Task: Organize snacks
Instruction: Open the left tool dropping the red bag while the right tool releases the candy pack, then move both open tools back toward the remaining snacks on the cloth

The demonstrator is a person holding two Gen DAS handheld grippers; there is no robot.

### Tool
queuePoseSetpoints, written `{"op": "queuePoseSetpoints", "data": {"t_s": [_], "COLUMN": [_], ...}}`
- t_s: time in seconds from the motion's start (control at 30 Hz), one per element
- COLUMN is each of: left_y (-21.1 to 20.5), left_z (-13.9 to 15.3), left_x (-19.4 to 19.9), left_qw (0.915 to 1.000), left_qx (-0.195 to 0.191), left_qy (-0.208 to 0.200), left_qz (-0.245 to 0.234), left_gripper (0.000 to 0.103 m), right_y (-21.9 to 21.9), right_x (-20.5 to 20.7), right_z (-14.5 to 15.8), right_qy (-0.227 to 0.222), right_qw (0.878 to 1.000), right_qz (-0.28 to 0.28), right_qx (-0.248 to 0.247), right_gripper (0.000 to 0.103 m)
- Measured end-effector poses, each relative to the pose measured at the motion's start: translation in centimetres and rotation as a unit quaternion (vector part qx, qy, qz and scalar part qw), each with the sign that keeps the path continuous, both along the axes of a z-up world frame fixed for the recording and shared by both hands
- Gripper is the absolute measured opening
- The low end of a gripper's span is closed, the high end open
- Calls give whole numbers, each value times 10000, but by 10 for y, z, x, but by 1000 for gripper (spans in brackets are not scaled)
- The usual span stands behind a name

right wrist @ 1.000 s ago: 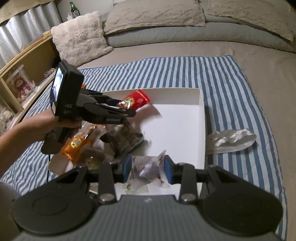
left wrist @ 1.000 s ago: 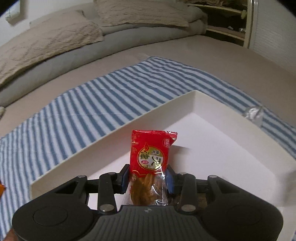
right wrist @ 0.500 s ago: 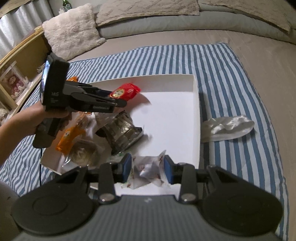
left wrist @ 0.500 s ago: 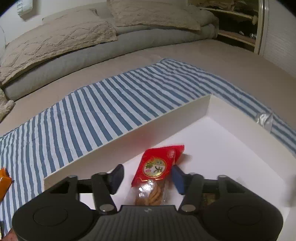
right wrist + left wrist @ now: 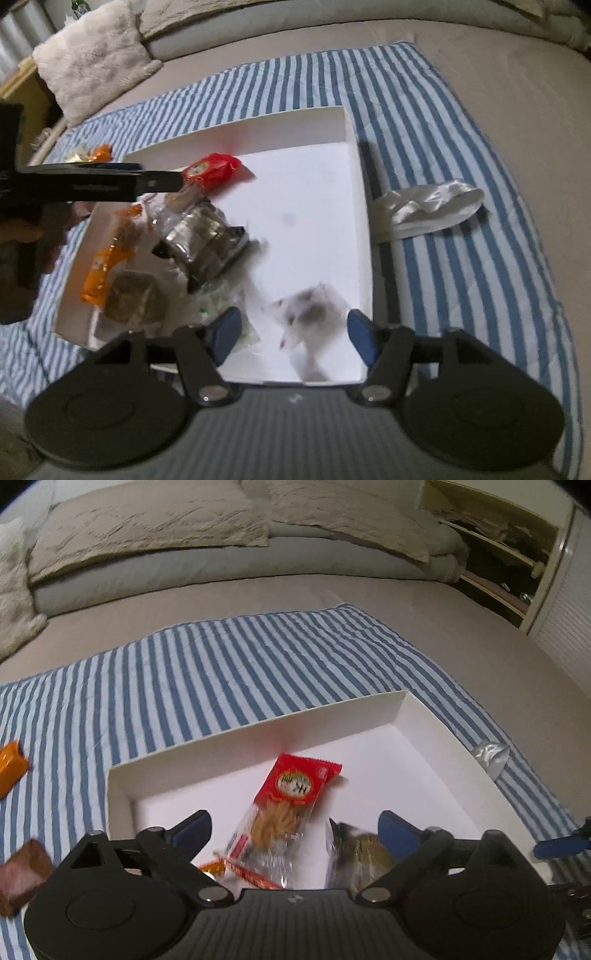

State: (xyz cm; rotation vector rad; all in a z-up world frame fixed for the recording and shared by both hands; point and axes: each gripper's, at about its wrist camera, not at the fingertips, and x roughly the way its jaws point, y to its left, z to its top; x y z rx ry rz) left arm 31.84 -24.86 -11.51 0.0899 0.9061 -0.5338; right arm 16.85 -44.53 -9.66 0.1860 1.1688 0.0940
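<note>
bed: grey sheet, pillows along the far edge, shelves off to the side
blanket: blue-white stripes, spread on the bed under everything
box: shallow white tray on the blanket, open top; right half of the floor bare, snacks bunched at the left
left gripper: jaws wide apart, holding nothing; hangs over the near-left part of the box, red pack lying free below the gap
right gripper: jaws spread, nothing clamped; white packet sits loose between and just ahead of the pads, blurred
dark wrapped pack: shiny, mid-left of the box floor, tilted
red pack: red top with round label, clear lower half showing twisted fried sticks; flat in the box near the far wall
white packet: near-right area of the box floor, blur hides whether it is settled
orange packs: left edge of the box, beside a brown block
strays: orange wrapper and brown block on the blanket left of the box; white wrapper on the blanket to its right
step: both releases look done, red pack and white packet are in the box
next: likely left gripper goes for the strays on the blanket; approach low, jaws open, close across the short side, since thin wrappers slip
</note>
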Motion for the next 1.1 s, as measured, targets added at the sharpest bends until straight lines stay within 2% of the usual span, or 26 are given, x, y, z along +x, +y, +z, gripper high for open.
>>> {"op": "queuePoseSetpoints", "data": {"t_s": [0.23,0.47,0.63,0.93,1.1], "left_y": [16,31,38,54,67], "left_z": [14,25,31,42,46], "left_x": [-21,-42,-59,-84,-95], "left_qw": [9998,9993,9989,9984,9980], "left_qx": [69,163,261,47,72], "left_qy": [113,256,296,483,504], "left_qz": [133,204,234,299,377], "left_gripper": [103,103,103,103,103], "right_y": [9,10,9,20,31], "right_x": [-4,-15,-25,-35,-33], "right_z": [6,16,26,33,34], "right_qy": [-42,-193,-407,-590,-623], "right_qw": [9999,9995,9981,9963,9958], "right_qz": [34,-77,-270,-397,-383], "right_qx": [-151,-254,-388,-487,-550], "right_gripper": [83,102,102,103,103]}}
